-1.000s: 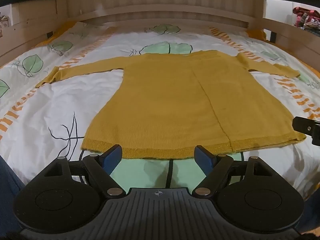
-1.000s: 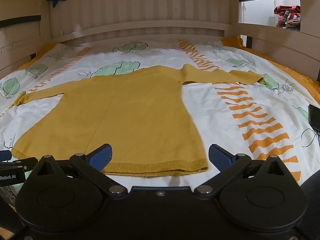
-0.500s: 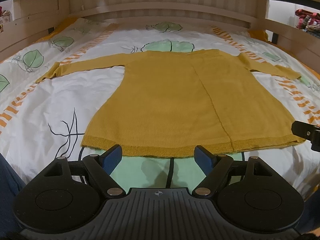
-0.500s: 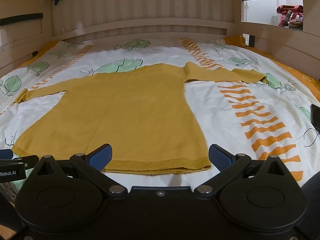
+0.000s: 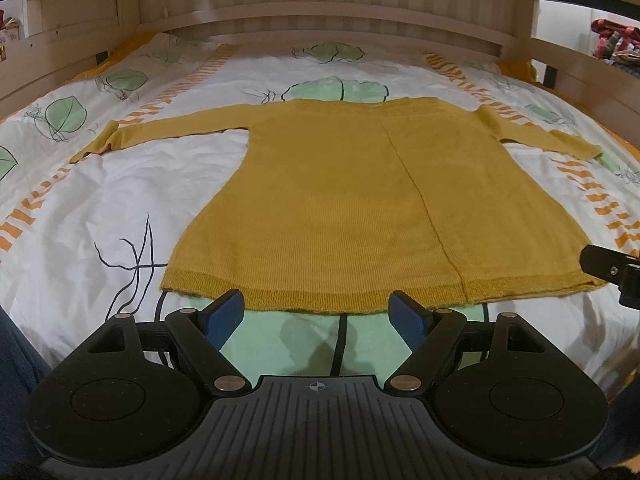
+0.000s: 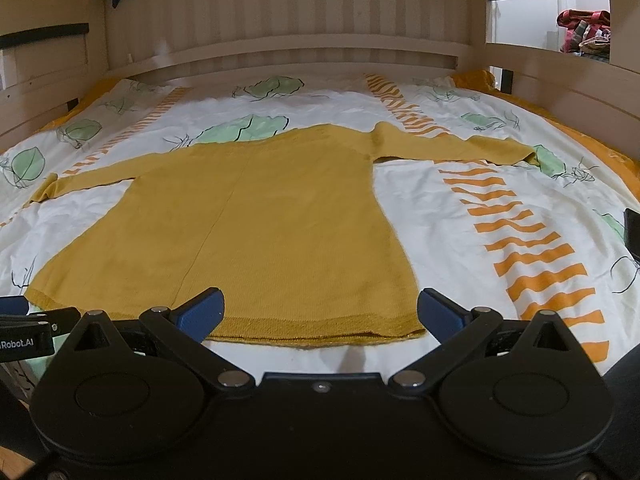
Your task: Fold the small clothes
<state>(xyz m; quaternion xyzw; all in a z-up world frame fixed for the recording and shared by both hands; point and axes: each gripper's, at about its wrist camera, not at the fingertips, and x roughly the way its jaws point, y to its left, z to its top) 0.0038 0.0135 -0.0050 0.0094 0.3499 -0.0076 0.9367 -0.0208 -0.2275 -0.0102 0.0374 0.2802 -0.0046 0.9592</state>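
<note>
A mustard-yellow knitted sweater (image 5: 372, 200) lies flat on the bed, hem toward me, both sleeves spread out sideways. Its left sleeve (image 5: 160, 132) reaches far left, its right sleeve (image 6: 452, 148) far right. My left gripper (image 5: 318, 312) hovers open just short of the hem's middle, nothing between its blue pads. My right gripper (image 6: 320, 312) hangs open over the hem near the sweater's (image 6: 240, 220) right bottom corner, its jaws wide and empty. Part of the right gripper (image 5: 612, 272) shows at the left view's right edge.
The bed cover (image 5: 100, 208) is white with green leaves and orange stripes. A wooden headboard (image 6: 300, 52) and side rails (image 5: 60, 76) enclose the bed. Bare cover lies on both sides of the sweater. A dark object (image 6: 632, 228) sits at the right edge.
The view shifts very slightly; the sweater and both grippers stay as they were, jaws equally wide.
</note>
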